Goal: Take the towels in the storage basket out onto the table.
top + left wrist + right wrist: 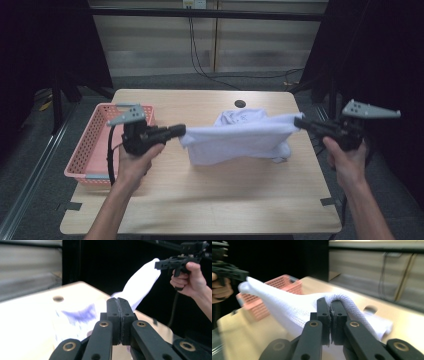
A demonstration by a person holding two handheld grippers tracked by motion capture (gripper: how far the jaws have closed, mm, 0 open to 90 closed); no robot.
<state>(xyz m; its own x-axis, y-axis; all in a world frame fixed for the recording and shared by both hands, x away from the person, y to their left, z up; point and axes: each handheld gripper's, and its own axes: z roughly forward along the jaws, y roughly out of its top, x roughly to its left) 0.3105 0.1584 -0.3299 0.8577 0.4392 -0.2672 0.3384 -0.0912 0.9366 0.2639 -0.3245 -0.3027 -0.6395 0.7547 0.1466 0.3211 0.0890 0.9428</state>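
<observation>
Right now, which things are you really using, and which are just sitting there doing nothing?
In use:
- white shirt, stretched above the table between both grippers
- left gripper, shut on one end of it
- right gripper, shut on the other end

Just lying about:
- pink basket, at the table's left edge
- wooden table

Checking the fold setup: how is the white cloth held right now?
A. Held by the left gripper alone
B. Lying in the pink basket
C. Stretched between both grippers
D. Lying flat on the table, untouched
C: the white cloth hangs stretched between the left gripper and the right gripper, each with its jaws shut on an edge.
</observation>
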